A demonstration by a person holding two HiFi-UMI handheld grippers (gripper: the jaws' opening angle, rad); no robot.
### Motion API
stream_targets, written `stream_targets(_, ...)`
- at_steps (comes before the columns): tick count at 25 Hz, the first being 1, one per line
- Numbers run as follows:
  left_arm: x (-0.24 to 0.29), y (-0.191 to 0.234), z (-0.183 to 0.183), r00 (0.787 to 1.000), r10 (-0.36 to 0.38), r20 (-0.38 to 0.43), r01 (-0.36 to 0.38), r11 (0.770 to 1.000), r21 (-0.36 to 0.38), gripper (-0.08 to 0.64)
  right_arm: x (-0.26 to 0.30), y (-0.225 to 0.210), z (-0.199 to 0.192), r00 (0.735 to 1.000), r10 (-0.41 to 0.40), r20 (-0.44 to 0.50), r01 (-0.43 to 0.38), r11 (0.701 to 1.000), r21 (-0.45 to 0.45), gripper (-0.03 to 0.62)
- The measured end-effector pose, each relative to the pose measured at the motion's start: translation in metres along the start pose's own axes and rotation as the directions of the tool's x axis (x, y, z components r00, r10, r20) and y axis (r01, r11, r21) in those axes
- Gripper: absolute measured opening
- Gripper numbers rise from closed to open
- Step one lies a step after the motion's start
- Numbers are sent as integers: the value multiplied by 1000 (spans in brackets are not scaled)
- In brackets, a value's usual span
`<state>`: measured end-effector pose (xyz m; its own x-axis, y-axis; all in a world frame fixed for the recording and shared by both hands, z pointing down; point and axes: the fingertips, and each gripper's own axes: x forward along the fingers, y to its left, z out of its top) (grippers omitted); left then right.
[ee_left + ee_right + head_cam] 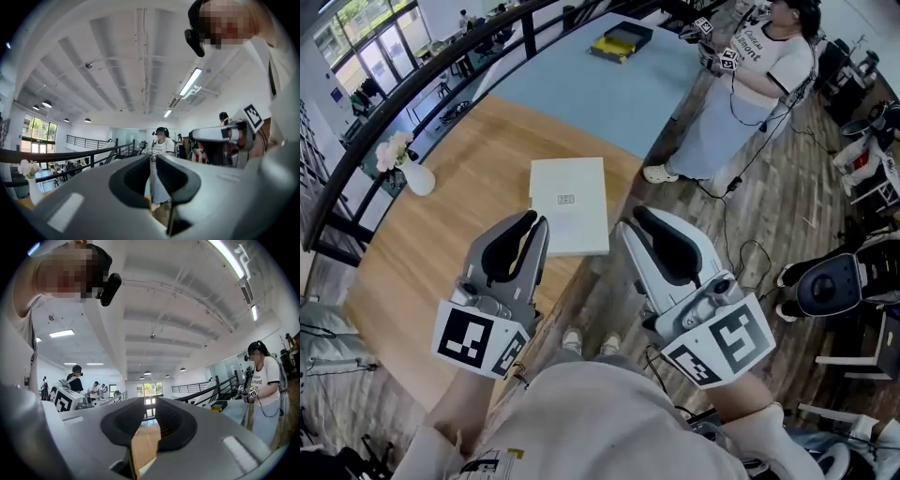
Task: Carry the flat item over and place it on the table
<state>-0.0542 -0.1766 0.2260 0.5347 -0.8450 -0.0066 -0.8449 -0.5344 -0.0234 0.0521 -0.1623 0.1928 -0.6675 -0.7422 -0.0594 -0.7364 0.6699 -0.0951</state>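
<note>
The flat item is a white box [570,204] lying on the round wooden table [422,272], near its right edge. Both grippers hover in front of me on the near side of the box, apart from it and holding nothing. My left gripper [538,225] is just left of the box's near corner; its jaws [153,158] are together with only a slit between them. My right gripper [630,221] is right of the box, off the table edge. Its jaws [151,401] stand a little apart, and wood shows through the gap.
A white vase of flowers [414,173] stands at the table's left edge. Beyond lies a blue table [581,89] with a yellow-and-black tray [621,42]. Another person [755,84] with grippers stands at its right. A black railing [403,89] runs behind; a wheeled machine [834,281] sits on the floor.
</note>
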Motion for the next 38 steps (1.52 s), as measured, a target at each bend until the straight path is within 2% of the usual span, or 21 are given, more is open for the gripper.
stream_targets(8,-12,-4,-10,999,27,-21,-27,1000,-15,21,-10,5,-18,999,0,-48,0,1000,12,45)
stream_targets(20,-15,-18,-31,999,18,-52,-20,999,-48,14,-12,3,-44,996,0,-93,6,998,61,5)
stream_targets(38,-11,-21,-31,997,-12,-74,8,999,-51,14,-9,5,-49,992,10,-127,-6,999,35,0)
